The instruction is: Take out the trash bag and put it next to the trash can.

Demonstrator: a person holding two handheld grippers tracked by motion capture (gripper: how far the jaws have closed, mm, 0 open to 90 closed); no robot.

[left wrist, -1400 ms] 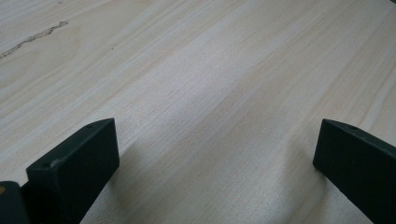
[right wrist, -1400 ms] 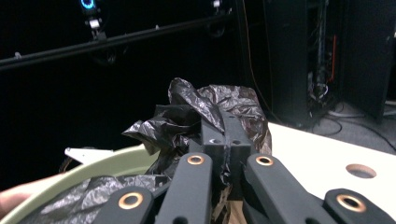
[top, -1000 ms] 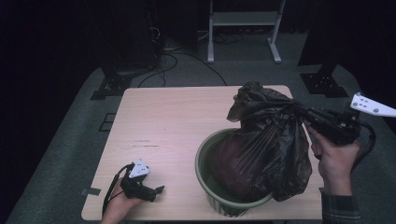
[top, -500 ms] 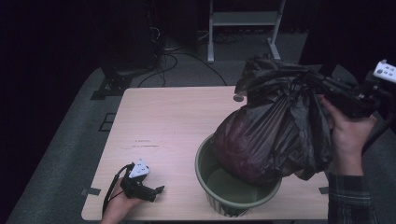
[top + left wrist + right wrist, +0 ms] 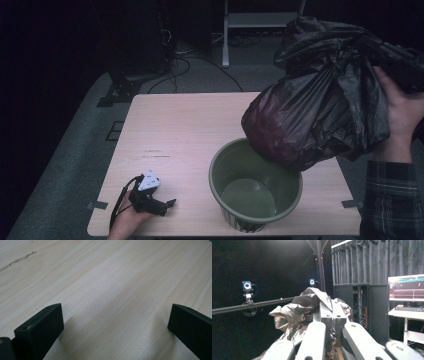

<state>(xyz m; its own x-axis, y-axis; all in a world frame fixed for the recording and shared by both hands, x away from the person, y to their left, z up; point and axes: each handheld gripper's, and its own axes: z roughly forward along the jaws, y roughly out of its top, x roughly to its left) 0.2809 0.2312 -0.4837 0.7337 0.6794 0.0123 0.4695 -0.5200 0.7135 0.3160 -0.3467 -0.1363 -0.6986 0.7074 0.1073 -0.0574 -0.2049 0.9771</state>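
Two claws are sharing the work unevenly: at the left, the left claw [image 5: 150, 200] is resting on the pale wooden worktop [image 5: 190, 130] near its front edge, doing nothing, while toward the right the black bin bag [image 5: 320, 115] is hanging in the air, fully out of the green bin [image 5: 255, 187]. A second ago the bag's bulging bottom was sitting inside that bin; half a second ago it was partly raised; now it is clearing the rim and hovering just above and behind the bin's right side, so the lift-out is looking essentially done and the bag is probably ready to be carried away. The bin is standing empty and upright near the worktop's front edge, its bare bottom showing. The high view is giving this whole layout, with the person's right hand [image 5: 402, 107] at the bag's gathered neck, but it is not revealing how either claw is set. The left gripper view is settling one: its black jaws are standing wide apart over bare wood grain, holding nothing. The right gripper view is settling the other: the right claw [image 5: 331, 315] is pinched tight on the crumpled neck of the bag, pointing out toward dark curtains and a lit monitor [image 5: 405, 287].
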